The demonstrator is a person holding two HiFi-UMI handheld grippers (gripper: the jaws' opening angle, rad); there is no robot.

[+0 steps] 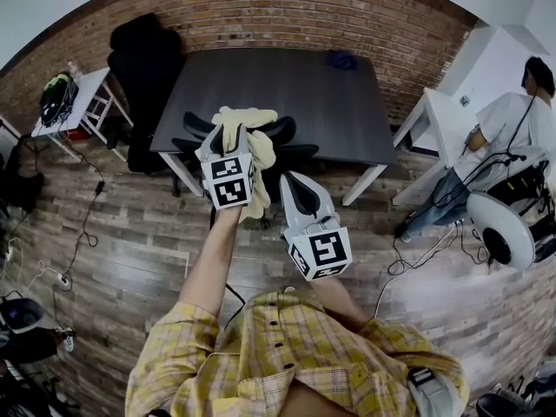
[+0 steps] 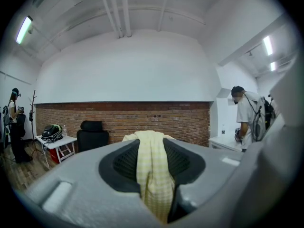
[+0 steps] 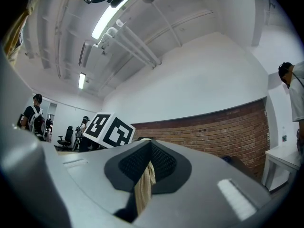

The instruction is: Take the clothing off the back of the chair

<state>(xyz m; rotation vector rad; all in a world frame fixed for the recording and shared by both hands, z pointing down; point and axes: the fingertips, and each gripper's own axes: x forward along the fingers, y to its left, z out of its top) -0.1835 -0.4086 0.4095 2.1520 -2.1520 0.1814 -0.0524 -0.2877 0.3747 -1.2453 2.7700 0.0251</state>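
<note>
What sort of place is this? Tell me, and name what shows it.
Probably an office or lab workspace: a bare brick wall, a dark table with a black office chair beside it, and cables trailing over the wood floor.

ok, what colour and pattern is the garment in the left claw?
Pale yellow garment, fine check; left gripper view shows it best.
</note>
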